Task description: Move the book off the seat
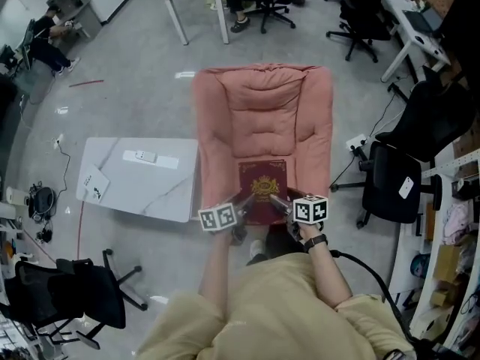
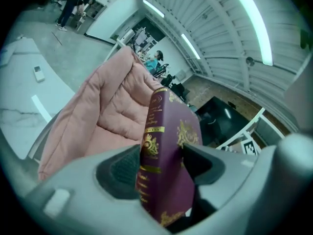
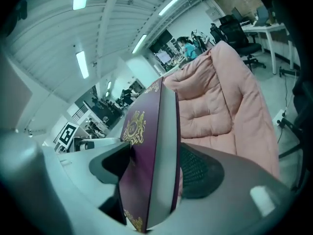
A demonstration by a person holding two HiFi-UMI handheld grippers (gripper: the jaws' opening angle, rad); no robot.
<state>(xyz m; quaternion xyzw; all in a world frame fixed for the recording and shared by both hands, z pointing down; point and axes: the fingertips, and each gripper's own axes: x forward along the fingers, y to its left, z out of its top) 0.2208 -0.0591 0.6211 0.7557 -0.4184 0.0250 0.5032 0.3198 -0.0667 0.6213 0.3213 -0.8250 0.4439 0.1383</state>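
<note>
Head view: the maroon book (image 1: 262, 190) sits above the front of the pink seat (image 1: 262, 111). Its near edge is covered by the left gripper (image 1: 244, 202) and right gripper (image 1: 279, 200), and its clearance from the cushion is unclear.
Left gripper view: the jaws clamp the gilt spine side, seat behind.
Right gripper view: the jaws clamp the pale page-edge side, seat behind; the book's lower corner is hidden.

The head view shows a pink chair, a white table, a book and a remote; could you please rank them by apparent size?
1. pink chair
2. white table
3. book, nearer the camera, yet clearly smaller
4. remote
</note>
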